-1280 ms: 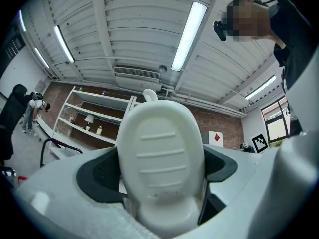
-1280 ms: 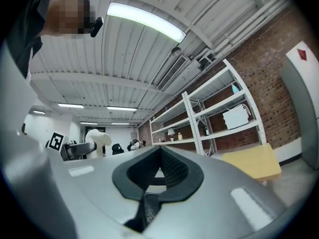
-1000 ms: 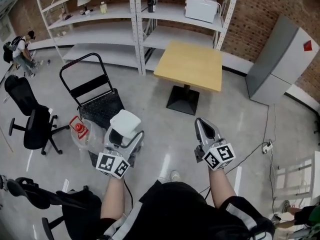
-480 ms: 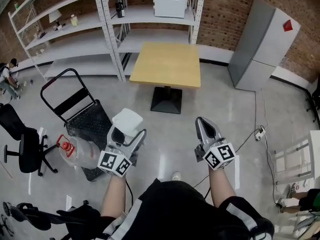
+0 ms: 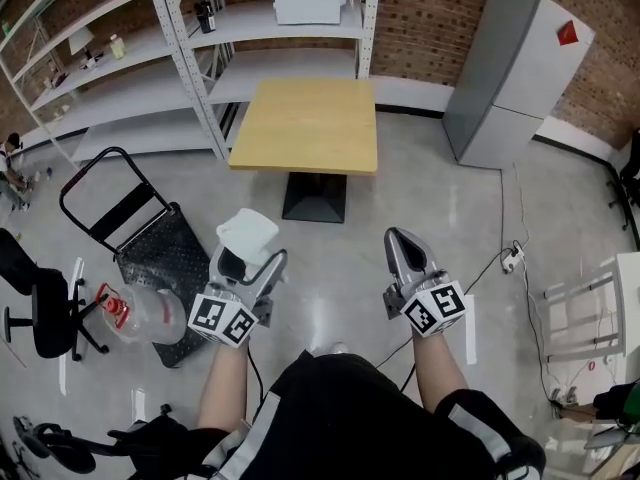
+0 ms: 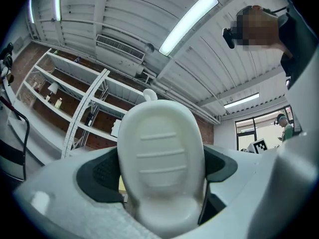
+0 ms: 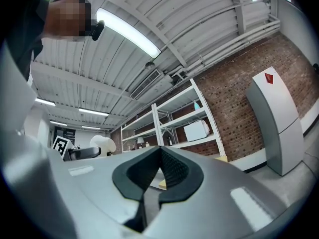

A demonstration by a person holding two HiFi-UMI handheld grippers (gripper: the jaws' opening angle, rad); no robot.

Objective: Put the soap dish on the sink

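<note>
The soap dish [image 5: 247, 233] is off every surface, carried in the left gripper [image 5: 250, 260] at lower left of centre in the head view, above bare floor. In the left gripper view the white ribbed dish [image 6: 160, 158] stands on end between the two dark pads, which press against its lower sides. The jaws are clamped on it, and most of its body projects clear of them. Judgement: holding it by one end leaves the rest of the dish free to be set down first. The right gripper [image 5: 403, 248], at lower right of centre, is level with the left and well apart from it. Its own view shows the pads [image 7: 172, 176] closed against each other with nothing between them, so it is idle and plays no part in the hold. No sink appears in any view. The head view shows a wooden table [image 5: 305, 123] at upper centre, metal shelving [image 5: 180, 58] at upper left, a grey cabinet [image 5: 505, 78] at upper right and a black hand cart [image 5: 150, 243] at left. Judgement: this is the carrying stage, and placement cannot start until the sink is found and approached.
</note>
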